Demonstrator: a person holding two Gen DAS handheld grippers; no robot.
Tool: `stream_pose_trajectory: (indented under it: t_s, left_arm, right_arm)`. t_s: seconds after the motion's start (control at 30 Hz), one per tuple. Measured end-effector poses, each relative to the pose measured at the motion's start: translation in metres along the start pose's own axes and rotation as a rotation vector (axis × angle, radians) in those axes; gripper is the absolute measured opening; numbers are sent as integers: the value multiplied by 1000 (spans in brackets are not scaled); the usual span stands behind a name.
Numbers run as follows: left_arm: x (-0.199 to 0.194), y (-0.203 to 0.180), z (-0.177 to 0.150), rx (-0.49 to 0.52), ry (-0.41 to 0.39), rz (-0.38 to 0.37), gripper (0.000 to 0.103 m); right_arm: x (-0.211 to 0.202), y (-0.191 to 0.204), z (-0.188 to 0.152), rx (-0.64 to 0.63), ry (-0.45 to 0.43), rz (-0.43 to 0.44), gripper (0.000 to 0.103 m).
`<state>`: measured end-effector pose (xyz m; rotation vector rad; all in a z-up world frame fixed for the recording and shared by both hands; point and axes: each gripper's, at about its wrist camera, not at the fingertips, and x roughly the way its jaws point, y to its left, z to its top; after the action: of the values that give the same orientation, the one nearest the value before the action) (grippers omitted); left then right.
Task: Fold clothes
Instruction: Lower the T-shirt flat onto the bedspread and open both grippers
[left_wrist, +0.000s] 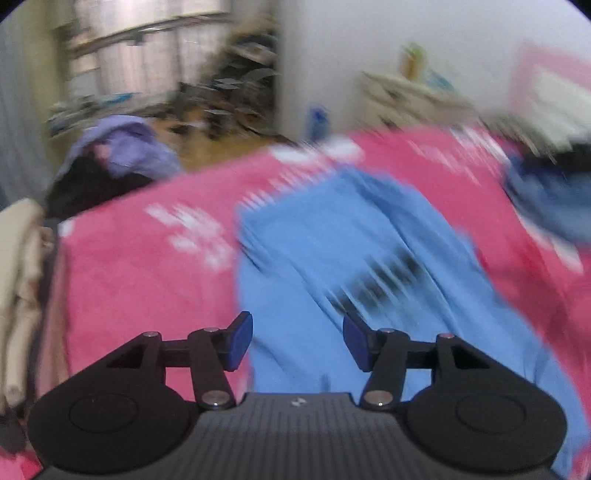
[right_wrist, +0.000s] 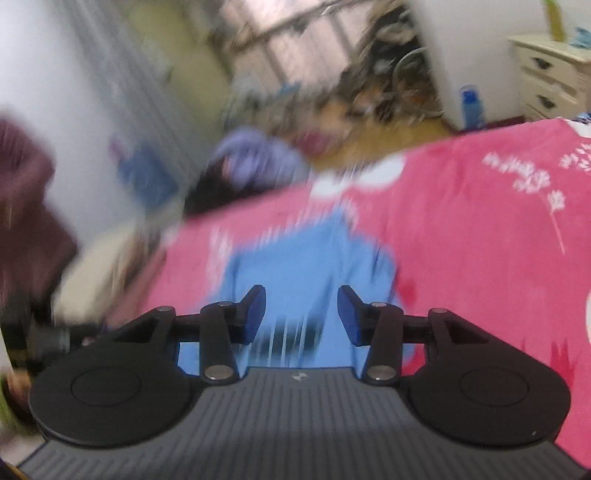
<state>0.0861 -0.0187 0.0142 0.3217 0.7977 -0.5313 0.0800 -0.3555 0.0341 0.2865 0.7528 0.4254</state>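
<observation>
Blue garment (left_wrist: 332, 258), bearing a dark printed patch, spread on a pink bedcover (left_wrist: 140, 266) with white floral print; both wrist views are heavily motion-blurred. The left gripper (left_wrist: 297, 341) hangs over the garment's near portion with its jaws standing apart and nothing between them; its left blue pad sits over the line where blue cloth meets pink. The right gripper (right_wrist: 301, 314) is likewise spread and empty, aimed along the garment's length. The cloth appears thin, light and limp, judging from the long soft creases running through it, so it should drape and sag from any pinch point rather than hold a shape, and a single layer may slide over the bedcover when dragged. A sound hold would be a pinch at an outer edge or corner, one gripper to each side, so that the fold line stays straight; the exact outline of the garment, probably a shirt, cannot be made out through the blur. A heap of lilac and dark clothes (left_wrist: 122, 147) lies beyond the bed's far edge.
</observation>
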Motion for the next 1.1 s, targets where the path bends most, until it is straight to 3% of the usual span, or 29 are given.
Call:
stream_pose_trajectory:
  t_s: [0.1,0.2,0.3,0.4,0.5,0.57,0.7,0.93,1.03,1.1]
  left_arm:
    - [10,-50,-32,195,24,12,56]
    - [18,-74,-52,252,75,-1,54]
    - [8,-81,-67,262,105,-41,54]
    - [-13,-73,-78,263,114,-57,54]
    - [-27,-60,-88,216,177,-107,55]
    - [-32,-58,-95,181,227,-150,55]
    - [-34,-66,-111,175,293,-212,54]
    - [-42,-72,-131,146,387,-222,54]
    - [-47,-71,-139,135,396,-213,54]
    - [-48,-71,-143,125,405,-216,54]
  right_arm:
    - [6,35,-45,-123,90,-8,42]
    - [5,65,-75,-259,189,7,41]
    - [-36,74,-68,-376,163,-13,41]
    - [-94,62,-43,-387,154,-56,42]
    - [-122,42,-31,-293,336,-47,49]
    - [-120,33,-41,-249,427,-49,50]
    - [-78,27,-100,-206,551,-32,50]
    - [-44,74,-183,-530,562,119,46]
    - [-34,84,-207,-674,577,92,38]
    - [-31,82,-218,-722,568,50,26]
